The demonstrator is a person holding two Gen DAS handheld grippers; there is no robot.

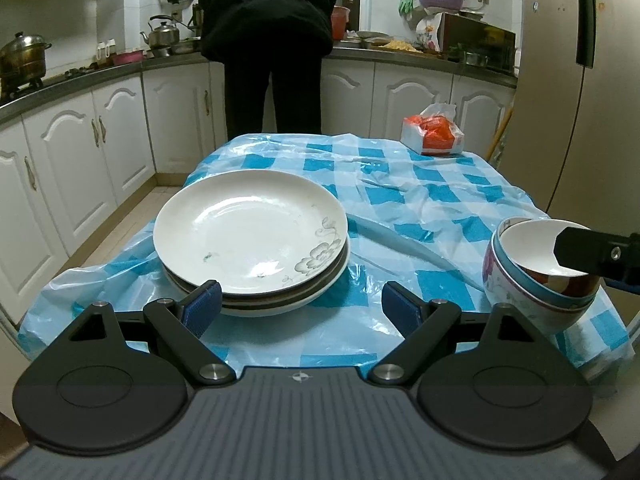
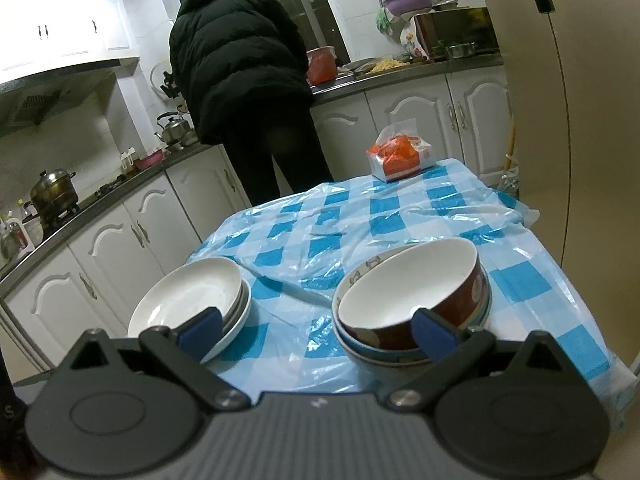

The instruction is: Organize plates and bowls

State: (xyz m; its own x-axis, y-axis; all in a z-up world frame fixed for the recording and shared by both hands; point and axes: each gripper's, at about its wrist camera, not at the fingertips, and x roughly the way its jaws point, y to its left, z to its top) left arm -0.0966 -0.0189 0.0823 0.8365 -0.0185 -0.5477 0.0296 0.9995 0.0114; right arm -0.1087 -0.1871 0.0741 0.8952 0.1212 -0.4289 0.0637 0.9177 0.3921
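A stack of white plates [image 1: 250, 236], the top one with a grey flower print, sits on the left of the table covered in blue-checked plastic [image 1: 400, 200]. My left gripper [image 1: 302, 310] is open just in front of the stack, its left pad by the plates' near rim. Three nested bowls [image 1: 536, 280] stand at the right edge, the top one red outside and white inside. One finger [image 1: 580, 256] of the right gripper reaches over that bowl. In the right wrist view, the right gripper [image 2: 316, 334] is open, its right pad at the near rim of the bowls [image 2: 408, 296], and the plates [image 2: 188, 300] lie left.
An orange and white tissue pack [image 1: 434, 134] lies at the table's far right corner. A person in a black coat [image 1: 268, 40] stands at the counter beyond the table. White cabinets [image 1: 80, 152] run along the left; a fridge [image 1: 560, 80] stands close on the right.
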